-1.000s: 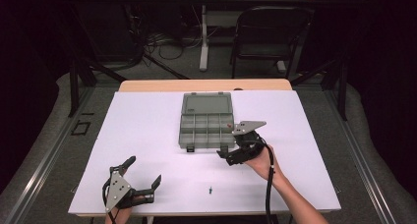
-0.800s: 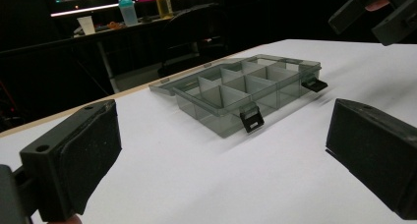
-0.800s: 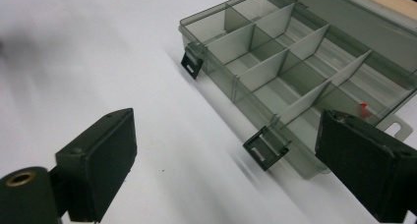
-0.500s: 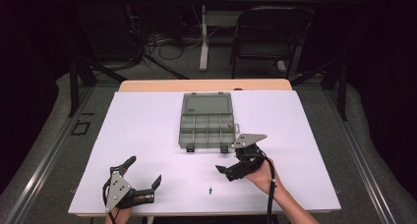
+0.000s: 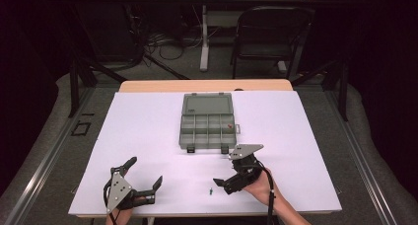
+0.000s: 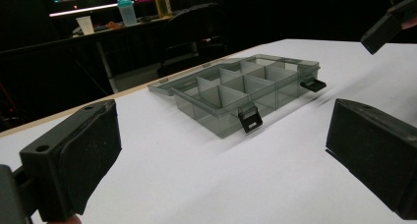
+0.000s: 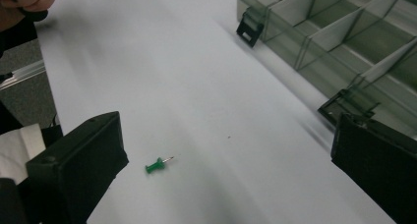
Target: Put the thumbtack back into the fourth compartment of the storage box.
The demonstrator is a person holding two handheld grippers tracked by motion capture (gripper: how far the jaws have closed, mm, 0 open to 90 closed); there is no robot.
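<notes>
A small green pushpin [image 5: 210, 190] lies on the white table, its point up to the right in the right gripper view [image 7: 156, 165]. My right gripper [image 5: 223, 184] hovers just right of it, aimed at it. Its jaws have just been opening and stand open [image 7: 226, 170]; the pin lies loose on the table ahead of them, nearer the left one. A grey compartment box [image 5: 208, 121] sits open at the table's middle, with a small red item [image 5: 229, 125] in one cell. My left gripper [image 5: 144, 171] rests open at the near left, facing the box [image 6: 241, 86].
The box's two black latches [image 7: 251, 25] hang over its near edge, close to my right jaw. A hand [image 7: 24, 0] shows at the top left of the right gripper view. A chair [image 5: 268, 37] and cables stand beyond the table's far edge.
My right gripper has moved from the box's front edge toward the near side of the table, lower and closer to the pushpin. The left gripper has stayed put.
</notes>
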